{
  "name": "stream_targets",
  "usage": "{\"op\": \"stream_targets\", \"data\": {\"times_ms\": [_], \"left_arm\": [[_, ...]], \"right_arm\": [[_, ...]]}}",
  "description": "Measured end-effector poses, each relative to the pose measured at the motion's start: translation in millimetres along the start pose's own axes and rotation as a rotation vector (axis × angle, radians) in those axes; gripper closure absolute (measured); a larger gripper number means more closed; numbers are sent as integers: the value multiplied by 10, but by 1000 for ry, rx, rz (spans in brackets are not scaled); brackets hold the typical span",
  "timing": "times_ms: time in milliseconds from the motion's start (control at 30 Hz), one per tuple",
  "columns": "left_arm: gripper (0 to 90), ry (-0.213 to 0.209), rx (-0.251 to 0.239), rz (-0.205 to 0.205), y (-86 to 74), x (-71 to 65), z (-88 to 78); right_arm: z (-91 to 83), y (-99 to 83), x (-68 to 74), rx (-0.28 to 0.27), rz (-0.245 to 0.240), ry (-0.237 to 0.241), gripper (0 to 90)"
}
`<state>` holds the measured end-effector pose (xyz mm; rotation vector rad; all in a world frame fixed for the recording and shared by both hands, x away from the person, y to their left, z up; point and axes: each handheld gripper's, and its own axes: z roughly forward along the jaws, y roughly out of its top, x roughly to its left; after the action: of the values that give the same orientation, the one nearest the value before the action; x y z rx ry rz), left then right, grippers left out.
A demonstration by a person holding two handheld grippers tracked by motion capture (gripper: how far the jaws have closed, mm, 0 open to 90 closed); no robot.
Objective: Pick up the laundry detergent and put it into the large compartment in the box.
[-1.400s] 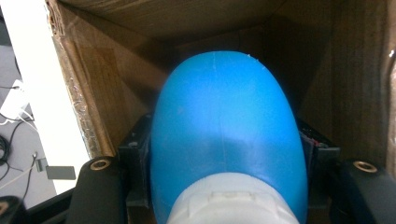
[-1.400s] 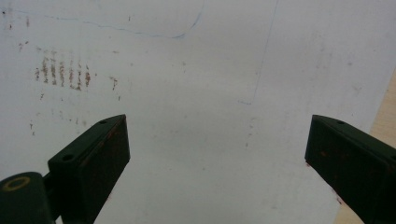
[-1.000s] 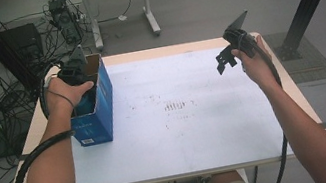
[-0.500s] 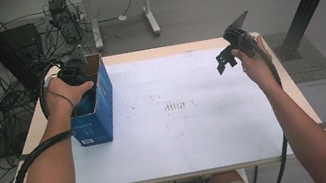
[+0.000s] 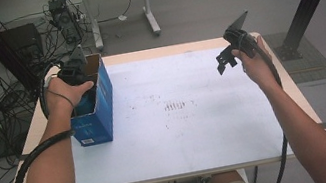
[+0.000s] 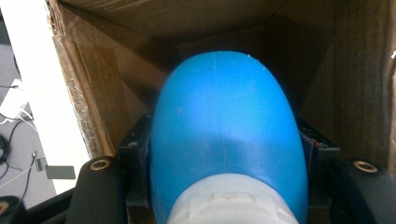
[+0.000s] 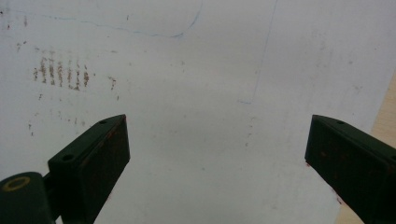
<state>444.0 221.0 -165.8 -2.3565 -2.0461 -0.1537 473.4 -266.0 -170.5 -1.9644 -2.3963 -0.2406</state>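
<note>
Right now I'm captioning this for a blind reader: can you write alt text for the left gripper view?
A blue bottle with a white cap sits clamped between the left gripper's black jaws, inside a brown cardboard box. The white table edge shows at left.

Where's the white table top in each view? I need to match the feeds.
High view: the white table top spans the middle, between the forearms.
Left gripper view: probably the pale strip at the left edge, outside the brown cardboard box around the blue plastic bottle in the left claw.
Right gripper view: it lies behind the open right claw.
Shared landmark: the row of brown smudge marks, upper left in the right gripper view.
</note>
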Motion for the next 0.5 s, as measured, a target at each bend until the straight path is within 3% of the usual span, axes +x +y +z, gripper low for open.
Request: {"op": "stream_targets", "data": {"times_ms": [500], "left_arm": [[370,0,-2,-1,-4,-1,1]], "right_arm": [[-5,-5,-12,-5,-1,3,65]]}}
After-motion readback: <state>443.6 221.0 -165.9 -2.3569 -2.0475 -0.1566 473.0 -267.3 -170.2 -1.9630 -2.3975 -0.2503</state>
